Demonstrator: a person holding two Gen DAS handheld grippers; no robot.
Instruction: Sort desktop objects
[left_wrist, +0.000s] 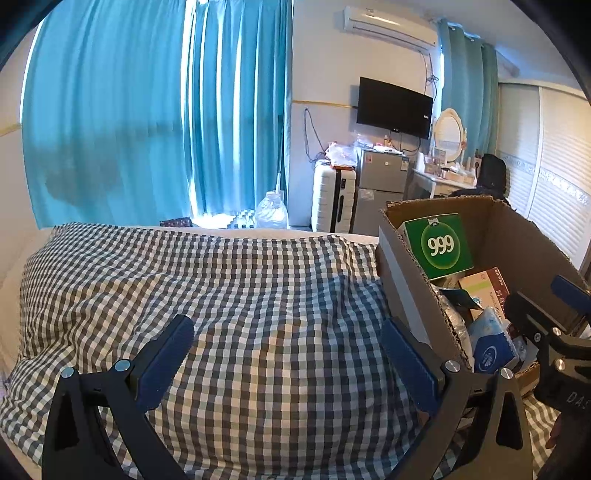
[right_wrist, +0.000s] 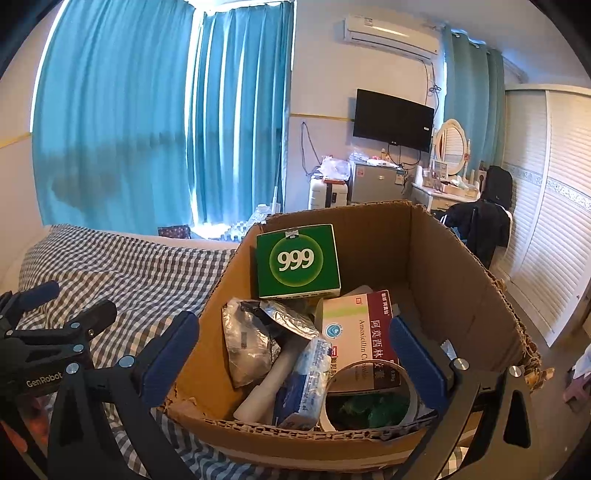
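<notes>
Cardboard box is sitting on the checked bedspread, holding green 999 box, Amoxicillin box, foil pouch, tissue pack & tape roll. We are holding right gripper over it, fingers spread, empty. Left gripper is hovering beside box w/ fingers spread.

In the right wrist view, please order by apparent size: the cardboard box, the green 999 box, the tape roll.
1. cardboard box
2. and 3. green 999 box and tape roll: look alike in size; the roll is nearer, so unsure.
</notes>
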